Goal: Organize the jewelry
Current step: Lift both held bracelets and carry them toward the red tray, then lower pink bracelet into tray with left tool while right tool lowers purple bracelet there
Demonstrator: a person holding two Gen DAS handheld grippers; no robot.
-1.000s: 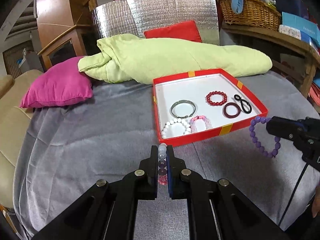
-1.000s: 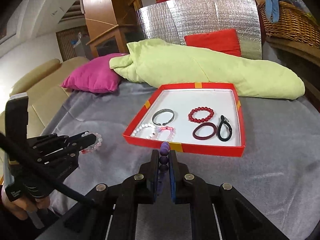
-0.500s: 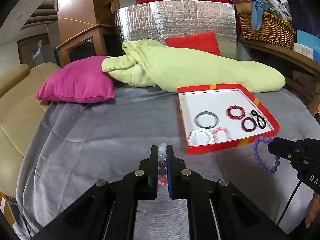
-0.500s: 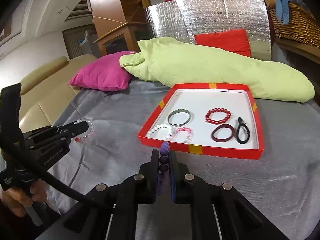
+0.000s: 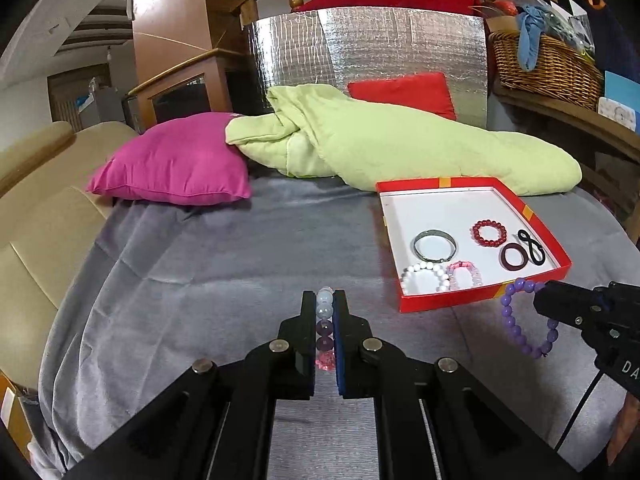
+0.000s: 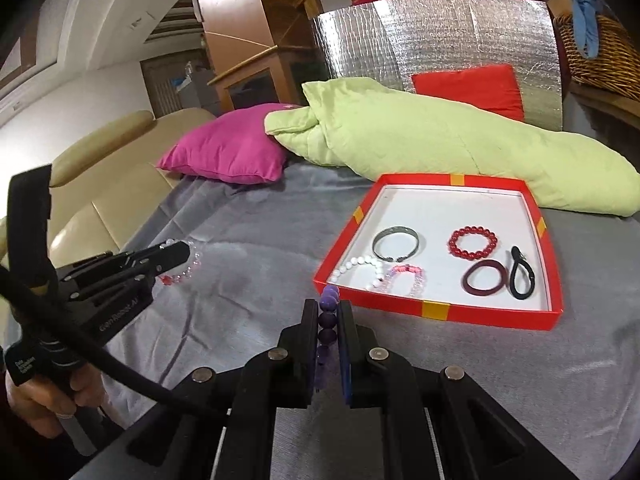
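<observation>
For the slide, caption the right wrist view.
Right gripper holds a purple bracelet before the red tray; left gripper holds a mixed bracelet.

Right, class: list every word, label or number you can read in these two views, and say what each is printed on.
"GenRobot AI": body of the left gripper.
"DA", cut off: body of the right gripper.
Label on left gripper's handle: too small to read.

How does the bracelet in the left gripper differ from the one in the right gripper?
The mixed-bead bracelet in the left gripper combines pale, dark purple and pink beads; the purple bracelet in the right gripper is one lilac colour. The mixed-bead bracelet is farther from the red tray; the purple bracelet hangs near its front edge. Both are beaded, clamped and off the cloth.
</observation>
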